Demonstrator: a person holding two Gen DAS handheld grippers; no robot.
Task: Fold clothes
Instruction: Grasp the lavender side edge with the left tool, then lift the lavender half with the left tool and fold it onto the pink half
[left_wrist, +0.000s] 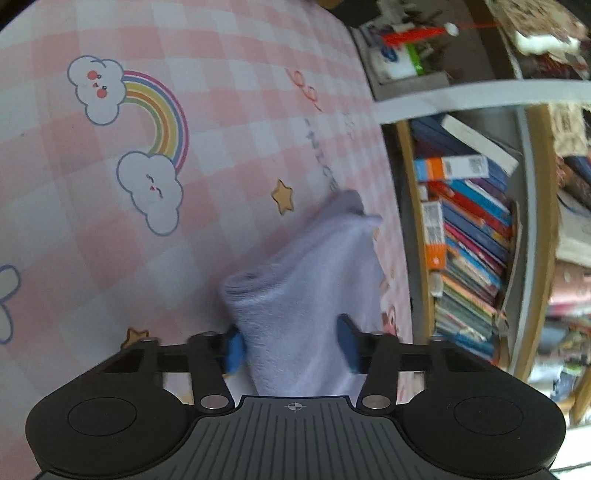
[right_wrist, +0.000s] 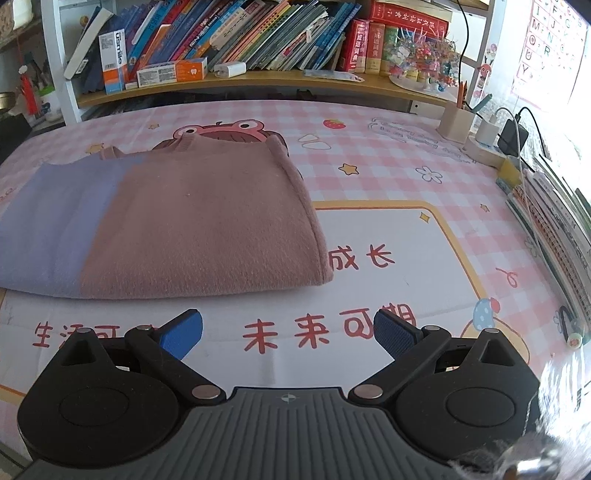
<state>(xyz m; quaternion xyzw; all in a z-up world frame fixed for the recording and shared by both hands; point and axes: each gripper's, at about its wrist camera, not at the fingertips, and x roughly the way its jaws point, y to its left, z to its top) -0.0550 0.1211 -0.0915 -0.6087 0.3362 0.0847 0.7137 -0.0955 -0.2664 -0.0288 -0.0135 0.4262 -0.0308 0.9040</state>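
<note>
Sweater folded, left gripper clamping sleeve

A pink-and-white checked mat printed with cartoons covers the desk, a rainbow between two clouds filling the upper left of the left wrist view. Across the top of the right wrist view, a wooden shelf carries a leaning row of books, two small boxes and a white charger. At upper right stand a colourful ornament, a pen holder and a power strip with plugs.
</note>
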